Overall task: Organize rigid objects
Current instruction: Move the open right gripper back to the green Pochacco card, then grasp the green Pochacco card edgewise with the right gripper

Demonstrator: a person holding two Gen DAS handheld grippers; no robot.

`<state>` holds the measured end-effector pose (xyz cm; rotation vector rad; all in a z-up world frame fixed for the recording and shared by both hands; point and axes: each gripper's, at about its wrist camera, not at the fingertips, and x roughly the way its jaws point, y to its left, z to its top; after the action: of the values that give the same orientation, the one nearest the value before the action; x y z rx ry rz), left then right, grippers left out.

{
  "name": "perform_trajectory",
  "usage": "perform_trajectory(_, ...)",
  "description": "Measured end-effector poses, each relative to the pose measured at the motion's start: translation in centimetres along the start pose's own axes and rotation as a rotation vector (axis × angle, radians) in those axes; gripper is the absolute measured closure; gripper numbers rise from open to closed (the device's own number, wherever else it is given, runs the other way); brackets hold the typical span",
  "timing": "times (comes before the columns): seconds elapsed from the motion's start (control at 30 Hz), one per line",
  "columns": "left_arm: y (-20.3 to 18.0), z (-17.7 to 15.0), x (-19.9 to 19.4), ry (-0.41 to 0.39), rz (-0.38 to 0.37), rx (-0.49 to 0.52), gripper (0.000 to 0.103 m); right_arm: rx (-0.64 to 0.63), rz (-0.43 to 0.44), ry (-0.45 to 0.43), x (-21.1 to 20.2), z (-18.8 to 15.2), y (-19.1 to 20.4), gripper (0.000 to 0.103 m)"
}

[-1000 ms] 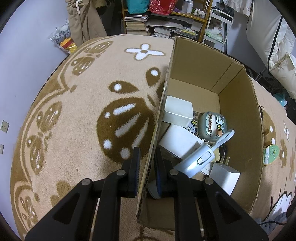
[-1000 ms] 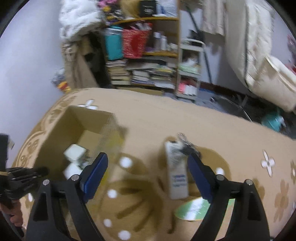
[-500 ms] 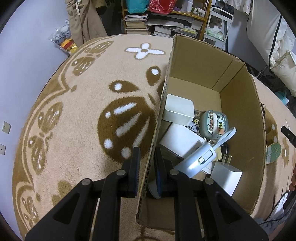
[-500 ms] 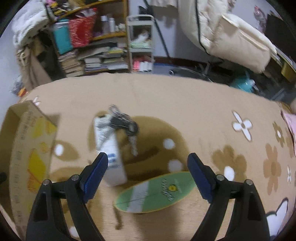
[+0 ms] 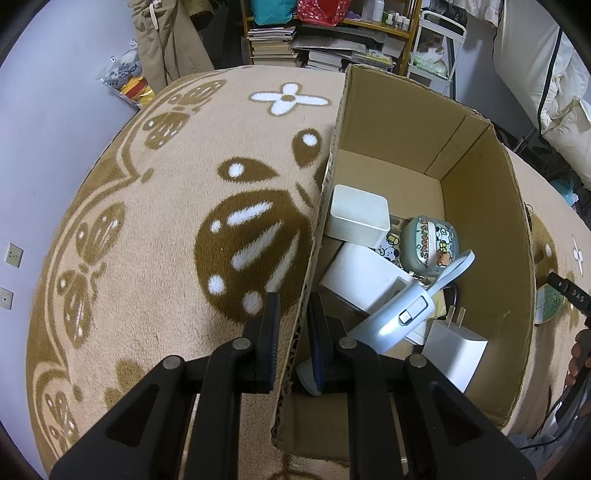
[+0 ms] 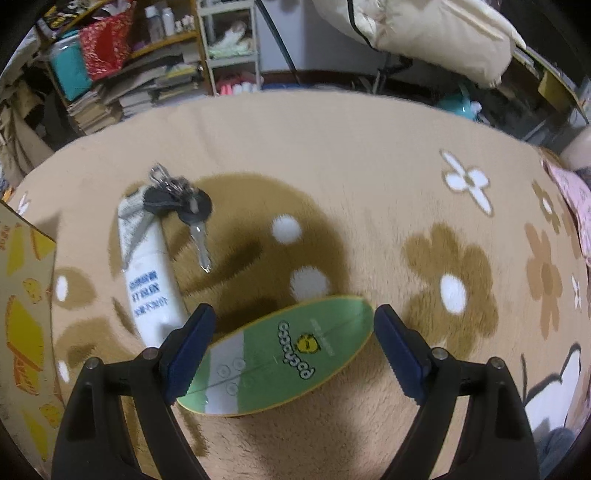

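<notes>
My left gripper [image 5: 293,321] is shut on the left wall of a cardboard box [image 5: 480,229], one finger outside and one inside. In the box lie a white case [image 5: 358,218], a cartoon-printed pouch [image 5: 428,243], a pale blue power bank [image 5: 399,321] with a loop strap, and a white plug charger [image 5: 454,347]. My right gripper [image 6: 293,347] hangs open over a green oval card [image 6: 280,354] on the carpet; the card lies between the blue pads, untouched. A white tube [image 6: 151,280] and a bunch of keys [image 6: 181,206] lie to its upper left.
A beige carpet [image 6: 351,184] with brown flower and butterfly patterns covers the floor. The box's printed outer wall [image 6: 22,314] stands at the left in the right wrist view. Bookshelves [image 5: 332,40] and bedding [image 6: 424,33] line the back. A hand [image 5: 580,350] shows at the left wrist view's right edge.
My right gripper swung right from the box and came down over the green card, which now lies between its open fingers. The left gripper kept its hold on the box wall.
</notes>
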<state>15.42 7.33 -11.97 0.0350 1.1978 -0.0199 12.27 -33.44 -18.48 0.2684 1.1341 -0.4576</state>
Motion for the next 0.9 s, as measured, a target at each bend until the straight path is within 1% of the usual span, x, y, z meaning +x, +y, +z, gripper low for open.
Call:
perform_trajectory(0.1,0.0,0.0,0.0,0.0,0.0,0.001,0.089,0.018,-0.003,0.021,0.5,-0.3,-0.1,0.011)
perform_trajectory(0.3,0.0,0.0,0.0,0.001,-0.003,-0.002,0.089,0.062,-0.049,0.06,1.7,-0.6,-0.7,0.011)
perform_trajectory(0.47,0.1,0.0,0.0,0.002,-0.003,-0.001,0.089,0.096,-0.031,0.071,2.0,-0.4,-0.9,0.011)
perform_trajectory(0.57,0.0,0.0,0.0,0.002,-0.003,-0.001,0.089,0.13,0.009,0.091,2.4,-0.3,-0.7,0.011)
perform_trajectory(0.6,0.0,0.0,0.0,0.002,-0.003,-0.001,0.089,0.136,0.01,0.093,2.6,-0.4,-0.7,0.011)
perform_trajectory(0.9,0.0,0.0,0.0,0.004,-0.002,0.0,0.089,0.107,-0.05,0.089,3.1,-0.6,1.0,0.011)
